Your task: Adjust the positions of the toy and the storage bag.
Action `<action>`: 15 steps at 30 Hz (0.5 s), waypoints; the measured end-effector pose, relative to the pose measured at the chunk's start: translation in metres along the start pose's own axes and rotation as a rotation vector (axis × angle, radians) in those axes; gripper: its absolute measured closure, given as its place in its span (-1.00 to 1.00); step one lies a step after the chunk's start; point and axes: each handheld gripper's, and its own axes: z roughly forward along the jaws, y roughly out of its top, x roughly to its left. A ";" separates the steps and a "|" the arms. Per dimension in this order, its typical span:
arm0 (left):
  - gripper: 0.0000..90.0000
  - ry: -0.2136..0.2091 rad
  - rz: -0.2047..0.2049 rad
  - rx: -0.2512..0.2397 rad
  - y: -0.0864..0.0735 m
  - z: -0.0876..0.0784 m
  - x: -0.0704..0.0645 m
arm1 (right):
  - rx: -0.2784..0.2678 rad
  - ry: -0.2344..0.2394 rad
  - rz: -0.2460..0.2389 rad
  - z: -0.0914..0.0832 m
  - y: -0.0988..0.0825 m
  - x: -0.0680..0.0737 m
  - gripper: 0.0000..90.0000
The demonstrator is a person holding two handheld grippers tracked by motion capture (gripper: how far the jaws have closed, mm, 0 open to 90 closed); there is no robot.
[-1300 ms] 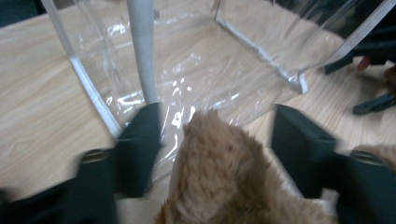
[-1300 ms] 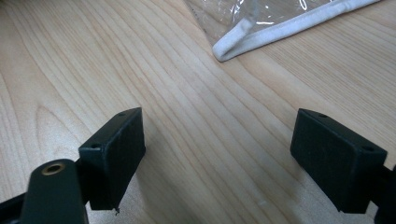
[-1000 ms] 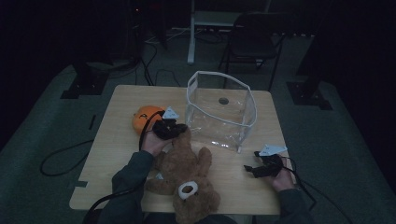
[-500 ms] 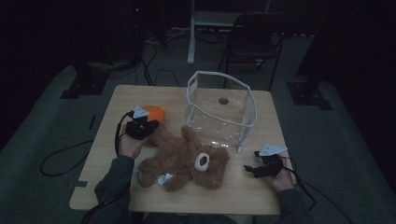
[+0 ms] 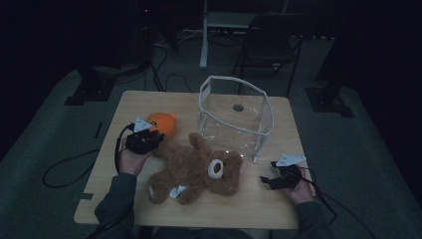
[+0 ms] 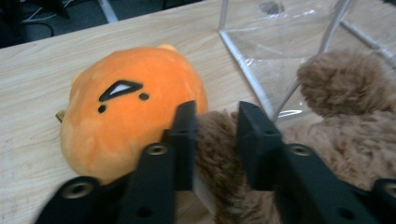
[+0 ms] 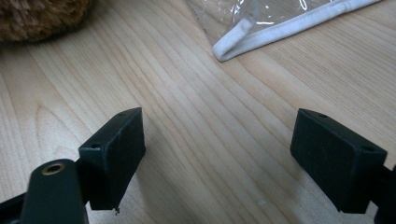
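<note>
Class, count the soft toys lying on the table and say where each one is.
2. The brown teddy bear lies at the table's middle front, before the clear bag; the orange plush lies at the bear's upper left, beside the left gripper.

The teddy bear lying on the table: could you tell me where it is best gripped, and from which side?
Probably by the limb nearest the left gripper. The teddy bear lies flat on the table, its head toward the right gripper, and that brown limb already sits between the left jaws, thin enough to pinch. Coming from the bear's left end, beside the orange plush toy, seems simplest.
</note>
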 end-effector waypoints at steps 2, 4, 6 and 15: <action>0.33 -0.014 -0.012 -0.017 0.001 -0.002 0.001 | 0.000 0.000 0.000 0.000 0.000 0.000 -0.62; 0.25 -0.026 -0.018 -0.039 0.003 -0.005 0.002 | 0.000 0.000 0.000 0.000 0.000 0.000 -0.62; 0.18 -0.038 -0.017 -0.055 0.004 -0.009 0.002 | 0.000 0.000 0.000 0.000 0.000 0.000 -0.62; 0.11 -0.146 -0.008 -0.108 0.012 -0.020 -0.004 | 0.000 0.001 0.001 0.000 0.000 0.000 -0.62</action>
